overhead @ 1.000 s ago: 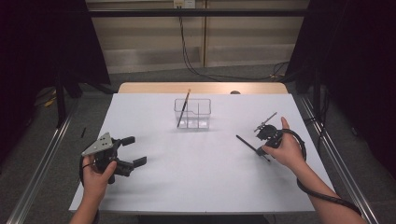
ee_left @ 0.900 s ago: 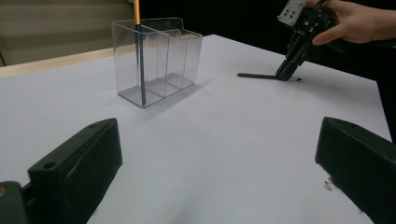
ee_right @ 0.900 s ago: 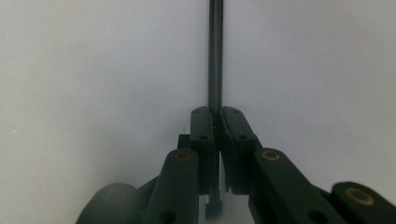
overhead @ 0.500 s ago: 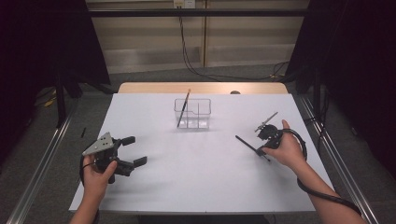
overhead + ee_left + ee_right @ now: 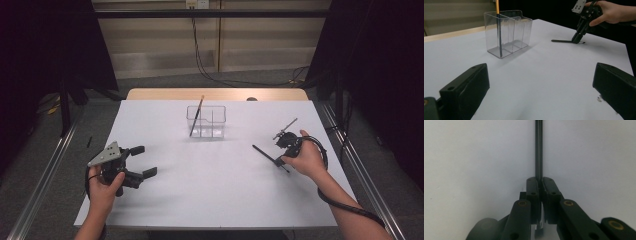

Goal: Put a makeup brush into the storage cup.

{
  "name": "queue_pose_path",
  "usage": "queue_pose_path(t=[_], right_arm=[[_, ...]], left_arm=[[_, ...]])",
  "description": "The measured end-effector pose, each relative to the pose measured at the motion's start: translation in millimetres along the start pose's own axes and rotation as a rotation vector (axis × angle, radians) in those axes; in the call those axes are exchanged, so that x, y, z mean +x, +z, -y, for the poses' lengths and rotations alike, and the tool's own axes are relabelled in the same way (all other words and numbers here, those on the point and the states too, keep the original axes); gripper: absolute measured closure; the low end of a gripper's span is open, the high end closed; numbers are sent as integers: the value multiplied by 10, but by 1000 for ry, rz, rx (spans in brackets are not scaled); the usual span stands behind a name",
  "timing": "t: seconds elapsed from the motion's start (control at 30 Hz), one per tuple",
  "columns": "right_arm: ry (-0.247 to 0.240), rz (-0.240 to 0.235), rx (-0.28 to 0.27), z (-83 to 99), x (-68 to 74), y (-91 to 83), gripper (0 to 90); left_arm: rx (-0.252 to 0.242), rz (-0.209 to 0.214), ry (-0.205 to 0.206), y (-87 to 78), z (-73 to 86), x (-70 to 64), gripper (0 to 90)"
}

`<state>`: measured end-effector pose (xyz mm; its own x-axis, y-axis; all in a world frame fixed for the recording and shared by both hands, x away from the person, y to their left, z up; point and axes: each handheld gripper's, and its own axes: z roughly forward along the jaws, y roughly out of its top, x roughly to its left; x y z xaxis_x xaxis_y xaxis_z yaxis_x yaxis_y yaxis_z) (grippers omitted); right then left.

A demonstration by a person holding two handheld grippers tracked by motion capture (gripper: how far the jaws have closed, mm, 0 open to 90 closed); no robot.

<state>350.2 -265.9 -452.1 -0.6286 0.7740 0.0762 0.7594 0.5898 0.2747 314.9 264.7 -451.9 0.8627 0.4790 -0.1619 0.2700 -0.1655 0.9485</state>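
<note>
Black pen (image 5: 538, 150) clamped in right claw (image 5: 540, 185).

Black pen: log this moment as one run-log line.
right gripper: shut on black pen, low on table | left gripper: open | clear organizer: one pencil

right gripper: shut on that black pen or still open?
Shut on it. In the right gripper view the jaws of the right gripper pinch the black pen; the high view shows the pen lying on the table.

Obstacle: clear compartmented organizer (image 5: 206, 121) with upright pencil (image 5: 196, 116), far centre of white table (image 5: 210, 190). Open passage is left on all sides.
</note>
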Motion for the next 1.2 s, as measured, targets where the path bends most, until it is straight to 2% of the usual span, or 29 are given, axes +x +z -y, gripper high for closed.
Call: queue_pose_path(t=[0.3,0.67,0.73,0.97,1.2], right_arm=[[-77,-2,-28,-57,94,-100,845],[-166,-37,-64,-152,255,-196,845],[-195,-42,-61,-176,298,-210,845],[-255,-65,-74,-257,412,-208,845],[-289,-78,-89,-326,497,-225,845]], left_arm=[[0,4,8,6,-12,-8,7],[2,10,7,35,-14,-14,7],[5,11,7,42,-8,-14,7],[9,11,9,48,-12,-18,6],[-8,17,-7,66,-29,-32,6]])
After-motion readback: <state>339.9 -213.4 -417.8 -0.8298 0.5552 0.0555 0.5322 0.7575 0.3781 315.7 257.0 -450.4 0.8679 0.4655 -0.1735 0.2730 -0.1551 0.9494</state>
